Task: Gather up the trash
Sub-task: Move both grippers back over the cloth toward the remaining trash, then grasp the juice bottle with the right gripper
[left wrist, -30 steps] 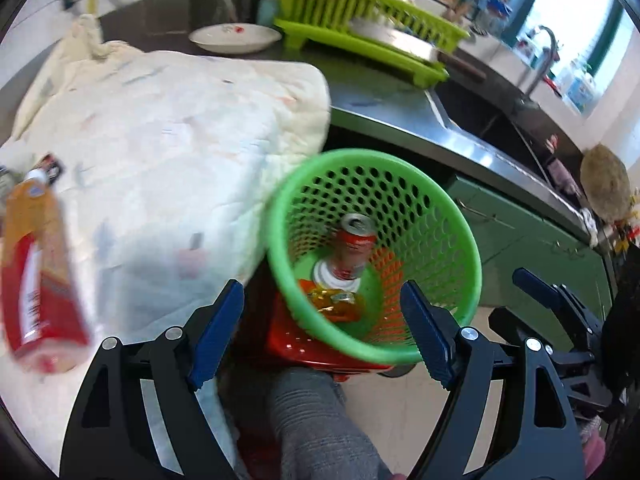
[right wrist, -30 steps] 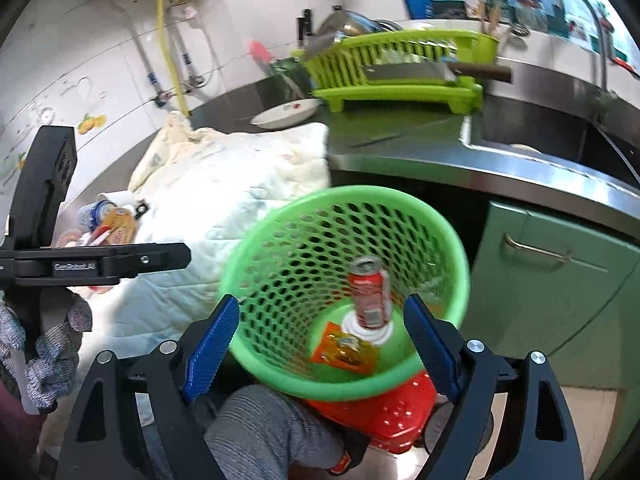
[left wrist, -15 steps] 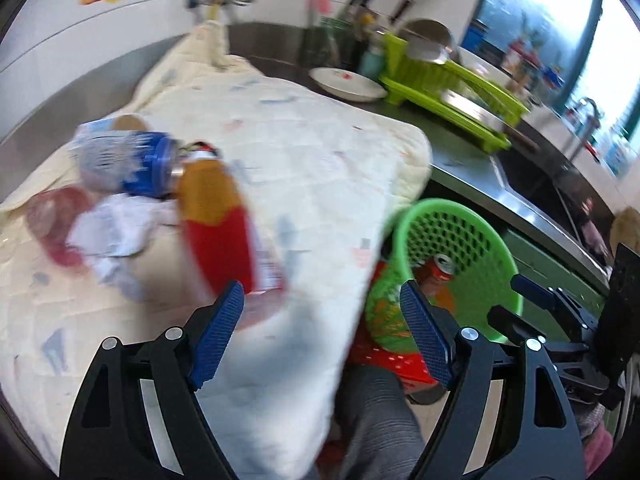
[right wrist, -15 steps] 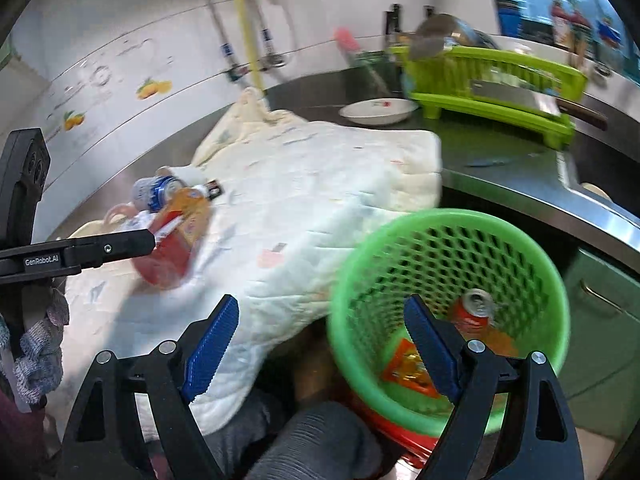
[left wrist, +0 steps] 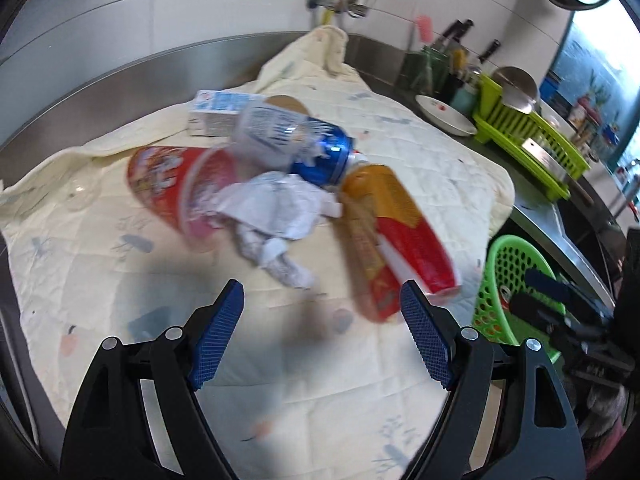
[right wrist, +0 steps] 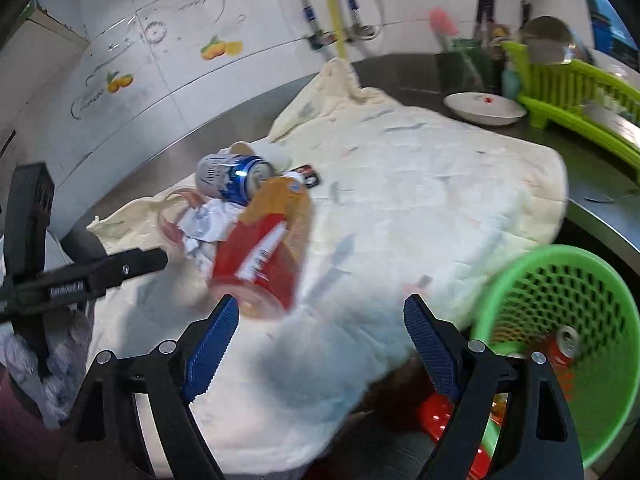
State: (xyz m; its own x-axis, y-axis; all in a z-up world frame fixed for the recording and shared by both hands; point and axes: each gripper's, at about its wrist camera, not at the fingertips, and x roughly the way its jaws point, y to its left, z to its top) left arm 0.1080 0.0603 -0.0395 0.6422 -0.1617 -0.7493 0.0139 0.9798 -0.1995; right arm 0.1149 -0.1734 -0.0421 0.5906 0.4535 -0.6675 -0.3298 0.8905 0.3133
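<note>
Left of the orange-and-red bottle (left wrist: 394,240), on the cream quilt (left wrist: 120,272): a red cup (left wrist: 172,190) on its side, a crumpled paper wad (left wrist: 272,210) touching it, a blue can (left wrist: 296,142) and a white carton (left wrist: 218,112) just behind. Right of the bottle, past the quilt's edge and lower: the green basket (right wrist: 560,320), already holding a red can (right wrist: 562,344).

Left gripper (left wrist: 320,332): jaws wide, nothing between them, aimed at bare quilt near the bottle. Right gripper (right wrist: 320,340): equally wide, also empty, bottle just beyond its left finger.

Likely trouble: a round bottle lying on soft padding, apt to roll or squirt away under an off-centre pinch; trash piled in contact, so dragging one piece might scatter the rest; quilt fabric possibly caught with the paper.

Against the frames a second back: then both views filled by the basket, now swung onto the trash heap, basket pushed to the right margin; jaw spread unchanged.
</note>
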